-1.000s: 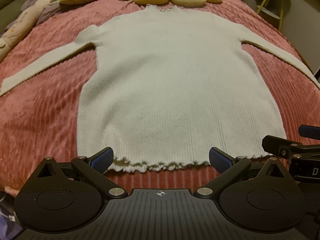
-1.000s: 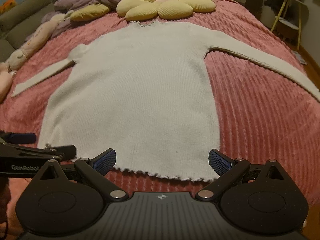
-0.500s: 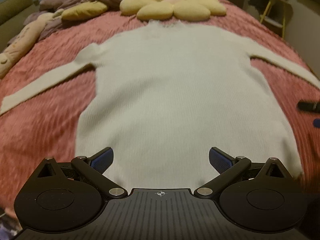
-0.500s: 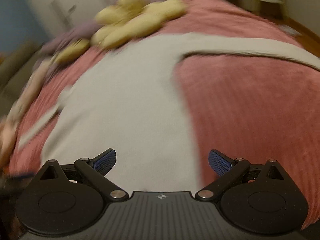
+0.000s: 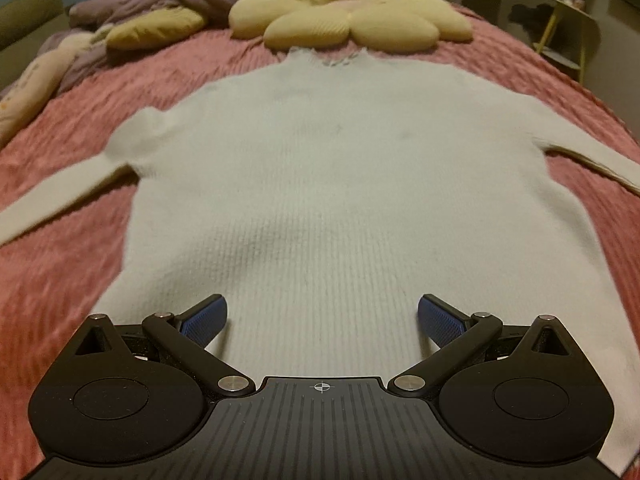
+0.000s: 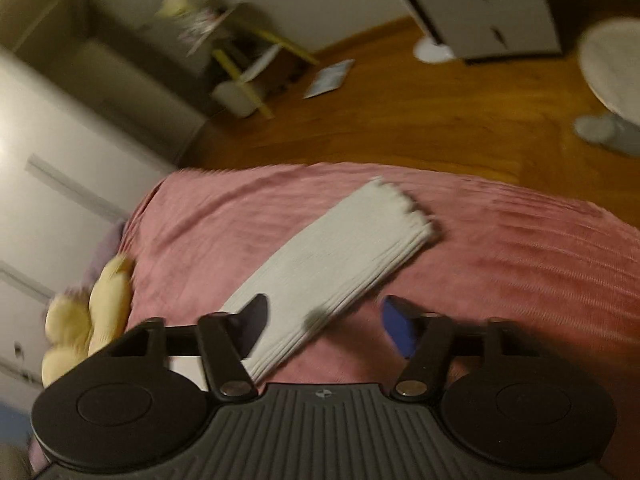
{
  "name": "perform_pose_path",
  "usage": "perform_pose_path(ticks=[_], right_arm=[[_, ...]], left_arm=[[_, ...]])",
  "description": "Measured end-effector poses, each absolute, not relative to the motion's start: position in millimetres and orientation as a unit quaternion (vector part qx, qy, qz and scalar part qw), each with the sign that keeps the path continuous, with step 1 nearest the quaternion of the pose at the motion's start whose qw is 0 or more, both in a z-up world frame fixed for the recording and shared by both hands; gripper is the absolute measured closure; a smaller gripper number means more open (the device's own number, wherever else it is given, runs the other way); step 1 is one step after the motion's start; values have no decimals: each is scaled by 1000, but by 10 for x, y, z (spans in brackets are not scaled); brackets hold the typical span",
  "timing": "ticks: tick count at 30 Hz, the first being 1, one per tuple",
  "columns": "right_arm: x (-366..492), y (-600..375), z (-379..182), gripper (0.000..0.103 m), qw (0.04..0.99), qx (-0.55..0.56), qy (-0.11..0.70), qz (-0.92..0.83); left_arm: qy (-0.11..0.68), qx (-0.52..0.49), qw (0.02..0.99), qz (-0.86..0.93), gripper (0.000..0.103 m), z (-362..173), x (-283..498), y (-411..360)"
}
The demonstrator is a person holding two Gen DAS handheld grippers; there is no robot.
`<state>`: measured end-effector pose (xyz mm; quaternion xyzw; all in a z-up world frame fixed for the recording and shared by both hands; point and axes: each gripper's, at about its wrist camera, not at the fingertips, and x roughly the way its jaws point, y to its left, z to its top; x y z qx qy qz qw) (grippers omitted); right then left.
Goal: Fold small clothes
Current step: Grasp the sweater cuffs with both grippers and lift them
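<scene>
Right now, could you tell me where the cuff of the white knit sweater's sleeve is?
In the right wrist view the sleeve cuff lies flat on the pink ribbed bedspread, near the bed's edge by the wooden floor, ahead of the right tongs.

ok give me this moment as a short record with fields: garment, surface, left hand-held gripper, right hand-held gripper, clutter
garment: white knit sweater lying flat, sleeves spread out
surface: pink ribbed bedspread
left hand-held gripper: open, over the sweater's body near the hem, nothing gripped
right hand-held gripper: jaws just been closing, the right sleeve lies between them, pads not pressing on it
clutter: yellow flower cushion beyond the collar
</scene>
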<state>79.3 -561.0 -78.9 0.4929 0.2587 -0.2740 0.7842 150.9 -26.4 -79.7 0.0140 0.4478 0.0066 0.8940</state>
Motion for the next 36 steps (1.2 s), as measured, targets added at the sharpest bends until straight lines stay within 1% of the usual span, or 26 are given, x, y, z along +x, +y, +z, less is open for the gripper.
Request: perform_pose_path(ticks=[3, 5, 6, 7, 9, 11, 13, 16, 22, 25, 27, 28, 29, 30, 31, 32, 34, 36], right_arm=[[826, -5762, -898, 52, 774, 519, 240, -272], [831, -5852, -920, 59, 768, 533, 228, -272], [858, -5864, -933, 67, 765, 539, 225, -272], [853, -5871, -939, 80, 763, 540, 225, -275], [880, -5879, -949, 96, 769, 520, 238, -285], [932, -5863, -917, 96, 781, 496, 248, -287], [1019, -5775, -797, 96, 802, 447, 264, -295], [1205, -5516, -548, 96, 848, 363, 266, -279], [1781, -4412, -63, 96, 941, 164, 259, -142], [2021, -3743, -27, 96, 960, 99, 258, -50], [2151, -3307, -111, 96, 962, 59, 265, -1], [2190, -3130, -170, 94, 961, 41, 272, 15], [2228, -2984, -232, 89, 959, 24, 281, 28], [2262, -2848, -311, 76, 952, 9, 302, 43], [2264, -2768, -374, 66, 945, 4, 322, 53], [2224, -2734, -414, 62, 942, 10, 331, 59], [2102, -2755, -388, 41, 942, 25, 328, 61], [1913, -2923, -335, 39, 947, 51, 313, 51]], left_arm=[[459, -15, 888, 5, 0, -875, 1586, -187], [458, -27, 888, 4, 0, -892, 1594, -149], [459, -29, 888, 3, 0, -901, 1601, -135], [460, -29, 887, 1, 0, -909, 1603, -129], [462, -23, 886, -4, 0, -918, 1610, -134], [461, -23, 887, -10, 0, -926, 1600, -121], [456, -26, 889, -16, 0, -927, 1583, -97], [455, -25, 890, -25, 0, -921, 1579, -80], [425, -48, 903, -45, 0, -715, 1582, 7], [398, -43, 914, -69, 0, -547, 1668, 11], [382, -44, 919, -83, 0, -434, 1770, -18], [379, -50, 920, -92, 0, -390, 1823, -34], [377, -59, 918, -104, 0, -349, 1886, -53], [375, -69, 916, -120, 0, -311, 1955, -86], [374, -77, 914, -137, 0, -279, 2034, -133], [375, -81, 911, -150, 0, -259, 2113, -188], [381, -88, 904, -173, 0, -258, 2313, -330], [401, -99, 889, -197, 0, -328, 2521, -487]])
